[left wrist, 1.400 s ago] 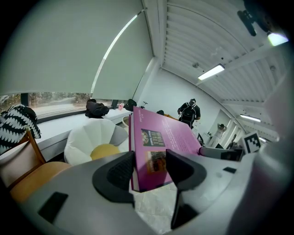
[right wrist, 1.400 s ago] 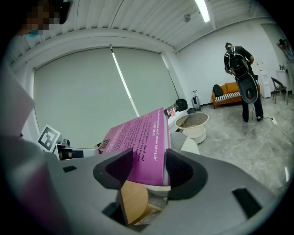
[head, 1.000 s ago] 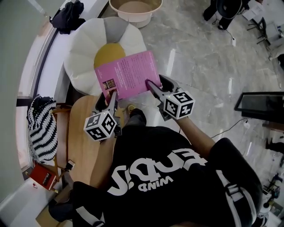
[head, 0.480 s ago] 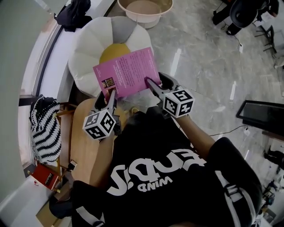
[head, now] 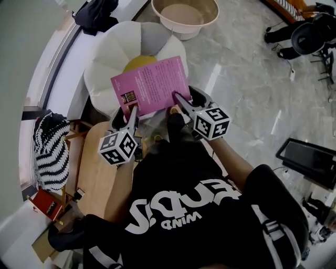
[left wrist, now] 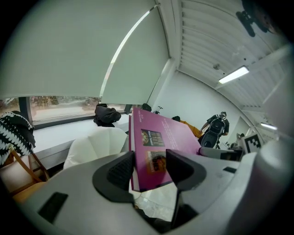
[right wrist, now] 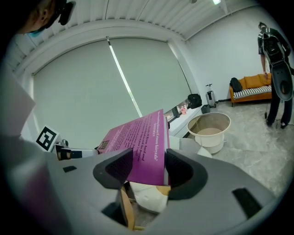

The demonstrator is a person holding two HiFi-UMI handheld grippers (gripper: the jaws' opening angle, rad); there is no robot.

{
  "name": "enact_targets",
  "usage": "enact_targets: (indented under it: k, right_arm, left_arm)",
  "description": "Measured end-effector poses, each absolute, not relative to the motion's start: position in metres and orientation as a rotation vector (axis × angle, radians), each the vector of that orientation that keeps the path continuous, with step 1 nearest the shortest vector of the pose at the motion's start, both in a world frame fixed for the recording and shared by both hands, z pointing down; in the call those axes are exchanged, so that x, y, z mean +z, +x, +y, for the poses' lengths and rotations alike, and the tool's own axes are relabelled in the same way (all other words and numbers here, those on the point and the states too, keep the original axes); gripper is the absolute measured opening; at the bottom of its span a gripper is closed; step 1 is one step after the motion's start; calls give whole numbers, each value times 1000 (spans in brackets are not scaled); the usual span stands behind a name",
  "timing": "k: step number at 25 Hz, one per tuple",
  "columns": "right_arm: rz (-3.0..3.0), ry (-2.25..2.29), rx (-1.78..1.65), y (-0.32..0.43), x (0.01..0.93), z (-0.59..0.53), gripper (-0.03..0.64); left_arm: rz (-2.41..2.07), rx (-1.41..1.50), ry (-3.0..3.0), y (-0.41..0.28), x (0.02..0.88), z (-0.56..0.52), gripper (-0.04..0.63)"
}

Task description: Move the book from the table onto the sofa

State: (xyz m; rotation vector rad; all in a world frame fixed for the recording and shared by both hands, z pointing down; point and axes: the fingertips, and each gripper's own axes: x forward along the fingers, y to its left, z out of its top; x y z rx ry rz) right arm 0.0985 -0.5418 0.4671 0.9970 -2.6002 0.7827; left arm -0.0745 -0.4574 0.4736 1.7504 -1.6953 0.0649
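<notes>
Head view: a white petal-shaped sofa (head: 105,71) with a yellow centre stood ahead of the person, and a round wooden table (head: 94,173) sat just beside it on the near side. A beige basin (head: 185,16) was on the floor past the sofa, and a black-and-white striped bag (head: 50,152) hung at the left. The pink book (head: 152,86) was off the table, held in the air over the sofa's near edge, tilted, with its printed cover facing up and partly covering the yellow centre. It was carried between both tools. The left gripper (head: 133,111) was clamped on the book's near left corner, and the right gripper (head: 178,97) was clamped on its near right edge. In the left gripper view the left gripper (left wrist: 149,167) had both jaws pressed on the book (left wrist: 161,137), one per cover. In the right gripper view the right gripper (right wrist: 149,167) pinched the book (right wrist: 138,137) the same way, with the sofa and basin visible below and beyond it.
</notes>
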Motion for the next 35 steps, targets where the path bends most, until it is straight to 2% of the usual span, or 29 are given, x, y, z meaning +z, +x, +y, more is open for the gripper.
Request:
enact_targets:
  k: [17, 23, 30, 35]
  right_arm:
    - [-2607, 758, 796, 70, 494, -699, 222]
    - [-2600, 701, 803, 52, 500, -717, 222]
    - [-2562, 679, 791, 2, 511, -730, 222]
    - [-2556, 696, 800, 1, 523, -731, 222]
  left_arm:
    - [-1827, 22, 1566, -88, 496, -588, 229]
    - [-1856, 16, 1524, -102, 500, -601, 229]
    - [-1834, 0, 1486, -148, 515, -610, 229]
    - [-1828, 3, 1483, -151, 527, -612, 229]
